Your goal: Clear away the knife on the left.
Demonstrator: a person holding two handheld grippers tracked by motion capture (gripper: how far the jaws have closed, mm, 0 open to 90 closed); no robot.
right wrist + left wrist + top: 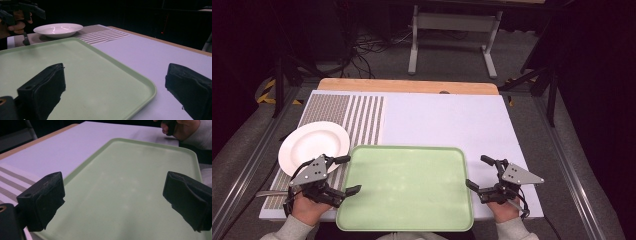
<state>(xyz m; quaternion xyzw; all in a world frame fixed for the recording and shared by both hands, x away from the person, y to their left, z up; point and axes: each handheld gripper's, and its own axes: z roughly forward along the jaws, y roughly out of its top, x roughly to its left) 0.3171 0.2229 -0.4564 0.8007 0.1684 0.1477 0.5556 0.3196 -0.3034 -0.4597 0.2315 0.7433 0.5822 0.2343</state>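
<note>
White tabletop (447, 120) carries one pale green tray (407, 187), bare inside. Left of the tray sits one white plate (313, 145) on a striped mat (357, 117). Two grippers flank the tray: left gripper (348, 174) and right gripper (478, 172), both with jaws spread apart, holding nothing.

The tray (407, 187) lies at the near middle of the table (452, 120). The plate (313, 144) sits just left of its far left corner, on the striped mat (362, 117).
</note>
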